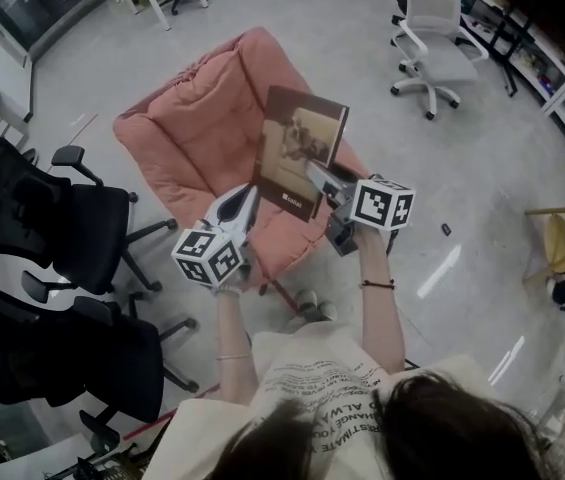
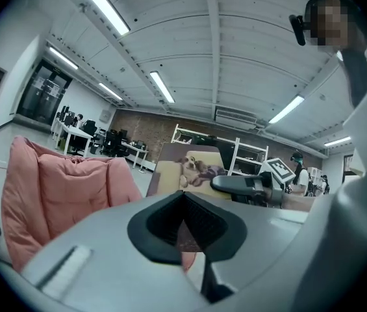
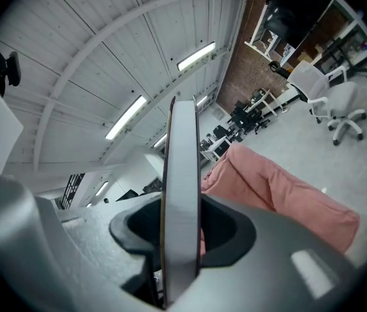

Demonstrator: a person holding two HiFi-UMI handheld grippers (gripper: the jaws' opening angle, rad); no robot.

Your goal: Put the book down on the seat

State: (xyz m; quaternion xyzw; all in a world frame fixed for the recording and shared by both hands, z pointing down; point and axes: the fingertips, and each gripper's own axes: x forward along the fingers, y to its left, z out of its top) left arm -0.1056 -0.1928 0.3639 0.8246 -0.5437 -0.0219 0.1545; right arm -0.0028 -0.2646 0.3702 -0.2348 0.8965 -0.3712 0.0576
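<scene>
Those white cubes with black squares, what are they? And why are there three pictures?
The cubes are parts of two hand-held grabbing tools. A person holds one tool in each hand; there is no robot here.

The picture from above comes from a camera on the person's head. The other two come from small cameras that ride on each tool and look along its jaws.

Below is a pink cushioned seat on a grey floor, with office chairs around it. I see nothing lying on the seat.

The right tool is clamped on a brown book. In that tool's own view, the book's thin edge stands between the jaws. The left tool seems to pinch the book's lower corner. The cover shows a dog. The book is held up above the seat.
</scene>
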